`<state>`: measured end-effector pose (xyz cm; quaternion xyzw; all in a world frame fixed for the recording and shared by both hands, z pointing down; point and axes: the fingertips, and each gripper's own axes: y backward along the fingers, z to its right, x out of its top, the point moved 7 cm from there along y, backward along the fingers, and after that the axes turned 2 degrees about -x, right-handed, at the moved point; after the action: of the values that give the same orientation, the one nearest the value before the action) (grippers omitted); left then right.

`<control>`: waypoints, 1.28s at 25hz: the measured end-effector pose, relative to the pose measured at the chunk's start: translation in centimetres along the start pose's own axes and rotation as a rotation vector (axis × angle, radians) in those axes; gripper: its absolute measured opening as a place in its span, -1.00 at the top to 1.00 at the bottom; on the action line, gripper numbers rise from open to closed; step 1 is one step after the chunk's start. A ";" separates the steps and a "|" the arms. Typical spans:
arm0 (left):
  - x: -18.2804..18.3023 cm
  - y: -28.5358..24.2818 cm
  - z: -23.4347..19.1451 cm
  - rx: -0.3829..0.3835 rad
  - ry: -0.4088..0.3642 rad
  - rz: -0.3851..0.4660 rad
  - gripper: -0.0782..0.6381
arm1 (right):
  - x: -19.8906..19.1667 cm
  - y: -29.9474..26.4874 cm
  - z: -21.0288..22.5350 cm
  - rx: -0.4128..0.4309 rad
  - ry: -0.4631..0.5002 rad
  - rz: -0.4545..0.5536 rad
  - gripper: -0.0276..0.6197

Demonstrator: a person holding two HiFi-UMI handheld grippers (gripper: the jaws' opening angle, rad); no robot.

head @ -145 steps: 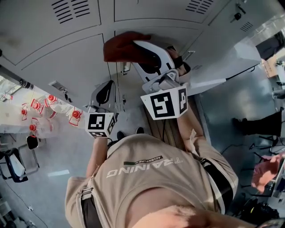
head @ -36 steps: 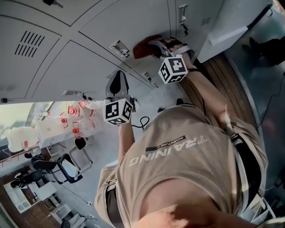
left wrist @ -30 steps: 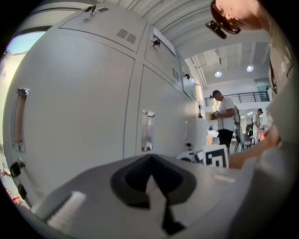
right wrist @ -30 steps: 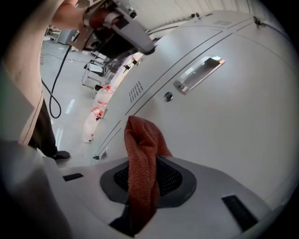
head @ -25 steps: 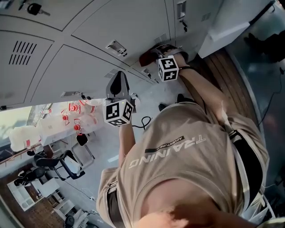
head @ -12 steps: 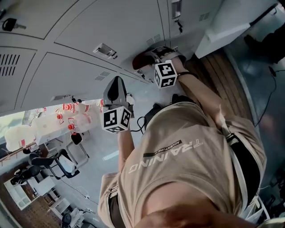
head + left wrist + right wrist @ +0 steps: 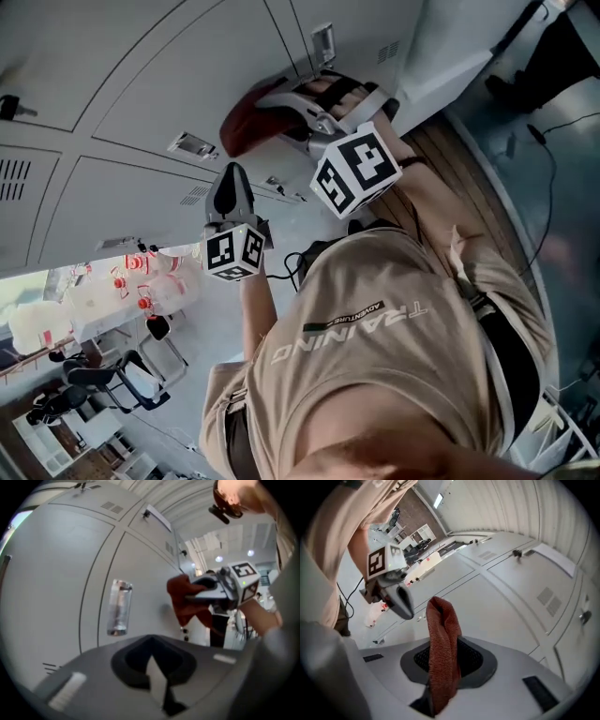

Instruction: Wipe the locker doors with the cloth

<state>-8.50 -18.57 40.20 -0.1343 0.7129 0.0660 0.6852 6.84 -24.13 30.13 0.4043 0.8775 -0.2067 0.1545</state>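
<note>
A rust-red cloth [image 7: 244,122] hangs folded from my right gripper [image 7: 270,111], which is shut on it. The cloth lies against a grey locker door [image 7: 159,75] or just off it; I cannot tell which. In the right gripper view the cloth [image 7: 443,639] stands up from the shut jaws before the pale door [image 7: 501,616]. My left gripper [image 7: 230,187] hangs lower and to the left, apart from the doors, jaws together and empty. The left gripper view shows the cloth [image 7: 185,599] and the right gripper's marker cube [image 7: 243,576] beside a door.
Metal latch plates [image 7: 194,145] sit on the doors, one [image 7: 118,607] close in the left gripper view. A table with red-capped bottles [image 7: 141,281] and a chair [image 7: 141,380] stand at lower left. Wooden flooring [image 7: 469,187] runs at right.
My right gripper has carried the cloth left and up along the locker door over the last second. The left gripper has stayed low and shut.
</note>
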 end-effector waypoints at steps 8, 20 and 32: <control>0.0 -0.8 1.7 -0.041 -0.009 -0.022 0.76 | 1.7 4.5 12.0 -0.407 0.088 0.024 0.71; -1.3 -0.4 0.8 0.000 0.019 -0.063 0.76 | 0.6 1.4 13.9 -0.543 0.199 -0.011 0.71; -2.8 -3.1 0.2 -0.020 0.030 -0.103 0.76 | -3.6 -1.6 4.6 -0.347 0.160 -0.058 0.71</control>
<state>-7.40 -21.18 43.30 -0.1788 0.7143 0.0358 0.6756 8.32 -29.69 28.13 0.3614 0.9207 -0.0238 0.1454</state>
